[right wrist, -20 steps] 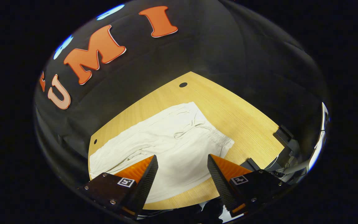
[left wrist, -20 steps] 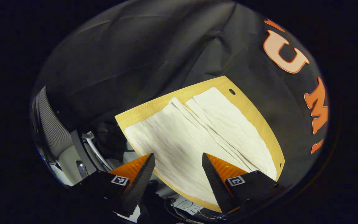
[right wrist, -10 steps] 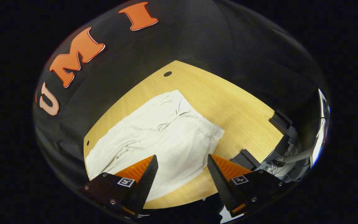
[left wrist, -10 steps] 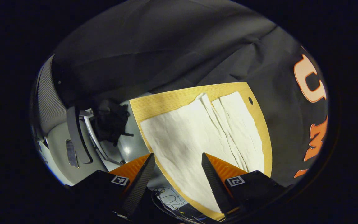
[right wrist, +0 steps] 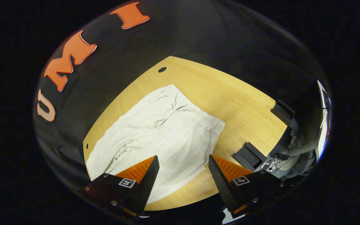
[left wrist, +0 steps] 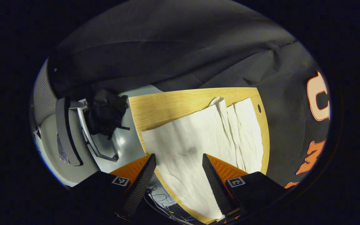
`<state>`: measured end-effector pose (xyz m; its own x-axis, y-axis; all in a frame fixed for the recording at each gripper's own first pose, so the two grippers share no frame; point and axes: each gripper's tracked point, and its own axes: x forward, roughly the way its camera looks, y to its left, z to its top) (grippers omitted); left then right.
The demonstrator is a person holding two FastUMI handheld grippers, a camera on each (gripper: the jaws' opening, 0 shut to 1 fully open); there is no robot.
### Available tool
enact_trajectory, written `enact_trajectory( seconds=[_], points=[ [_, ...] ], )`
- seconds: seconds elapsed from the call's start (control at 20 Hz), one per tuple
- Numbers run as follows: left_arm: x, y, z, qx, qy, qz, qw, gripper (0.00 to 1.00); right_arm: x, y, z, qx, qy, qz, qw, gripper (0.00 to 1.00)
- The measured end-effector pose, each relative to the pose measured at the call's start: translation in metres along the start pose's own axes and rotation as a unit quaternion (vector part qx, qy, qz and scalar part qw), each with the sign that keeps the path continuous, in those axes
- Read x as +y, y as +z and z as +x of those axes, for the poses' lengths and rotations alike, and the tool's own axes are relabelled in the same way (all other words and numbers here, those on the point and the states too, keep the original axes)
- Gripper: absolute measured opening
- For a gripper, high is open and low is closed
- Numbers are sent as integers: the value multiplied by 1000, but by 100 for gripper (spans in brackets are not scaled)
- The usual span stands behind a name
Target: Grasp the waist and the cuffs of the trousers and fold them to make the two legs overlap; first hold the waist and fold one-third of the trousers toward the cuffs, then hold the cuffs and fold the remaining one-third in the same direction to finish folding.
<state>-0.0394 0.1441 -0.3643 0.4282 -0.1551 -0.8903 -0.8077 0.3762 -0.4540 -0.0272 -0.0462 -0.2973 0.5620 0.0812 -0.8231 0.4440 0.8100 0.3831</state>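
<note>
Cream trousers (right wrist: 155, 131) lie flat on a light wooden table (right wrist: 236, 100), both legs spread side by side. In the right gripper view the waist (right wrist: 198, 114) with its drawstring faces the right side, and my right gripper (right wrist: 181, 161) hovers open above the near hip. In the left gripper view the two legs (left wrist: 211, 137) run away from me to the cuffs (left wrist: 230, 103) at the far edge. My left gripper (left wrist: 178, 159) hangs open above the near leg at the table's front edge, holding nothing.
A grey chair (left wrist: 70, 131) with a dark cloth bundle (left wrist: 106, 114) stands left of the table in the left gripper view. Black boxes (right wrist: 250, 156) and cables sit off the table's right end. A cable hole (right wrist: 162, 69) marks the far corner.
Both gripper views have swung: the left one turned so the table's left end and the chair show more; the right one shifted so the waist sits nearer the middle. The trousers have not moved.
</note>
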Motion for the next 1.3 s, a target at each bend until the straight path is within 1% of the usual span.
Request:
enact_trajectory(
  seconds=[0.15, 0.2, 0.25, 0.3, 0.4, 0.45, 0.5, 0.6, 0.65, 0.7, 0.75, 0.8, 0.95, 1.0, 1.05, 1.1, 1.15, 1.3],
  points=[
    [-9, 4, 6, 1, -13, -2, 1000, 94, 0, -1, 0, -7, -10, 7, 1000, 96],
    [-11, 4, 9, 4, -20, -2, 1000, 96, 1, -1, 1, -8, -11, 13, 1000, 96],
    [-16, 4, 10, 6, -30, -5, 1000, 91, 2, -3, 1, -8, -10, 18, 1000, 96],
    [-20, 4, 13, 9, -39, -8, 999, 90, 2, -3, 2, -10, -11, 22, 1000, 96],
    [-31, 9, 19, 10, -56, -18, 998, 77, -6, -5, 6, -12, -18, 25, 999, 96],
    [-34, 11, 23, 7, -60, -23, 998, 70, -9, -8, 7, -7, -20, 32, 999, 96],
    [-33, 12, 25, 6, -60, -23, 998, 66, -12, -9, 10, -3, -17, 41, 999, 96],
    [-37, 13, 31, -4, -67, -17, 998, 51, -22, -9, 16, 6, -15, 59, 998, 96],
    [-40, 12, 32, -8, -68, -12, 998, 42, -28, -8, 19, 10, -15, 68, 998, 95],
    [-44, 14, 35, -10, -68, -3, 998, 39, -32, -6, 22, 13, -11, 75, 997, 95],
    [-49, 13, 37, -11, -70, 10, 997, 37, -37, -4, 25, 15, -11, 79, 997, 95],
    [-49, 15, 40, -14, -61, 26, 998, 38, -41, -3, 27, 18, -14, 80, 997, 95],
    [-54, 15, 40, -16, -46, 51, 997, 15, -54, 5, 33, 21, -19, 81, 996, 95],
    [-55, 13, 32, -19, -41, 56, 997, 15, -59, 9, 36, 22, -21, 84, 996, 95],
    [-56, 15, 45, -23, -36, 65, 997, 11, -63, 11, 39, 21, -24, 87, 996, 95],
    [-56, 16, 44, -29, -33, 63, 997, 11, -69, 13, 42, 23, -29, 93, 995, 95],
    [-57, 16, 40, -32, -30, 58, 997, 7, -74, 15, 45, 23, -32, 99, 994, 95],
    [-55, 19, 31, -41, -22, 41, 998, 7, -85, 16, 57, 31, -39, 118, 992, 95]
  ],
)
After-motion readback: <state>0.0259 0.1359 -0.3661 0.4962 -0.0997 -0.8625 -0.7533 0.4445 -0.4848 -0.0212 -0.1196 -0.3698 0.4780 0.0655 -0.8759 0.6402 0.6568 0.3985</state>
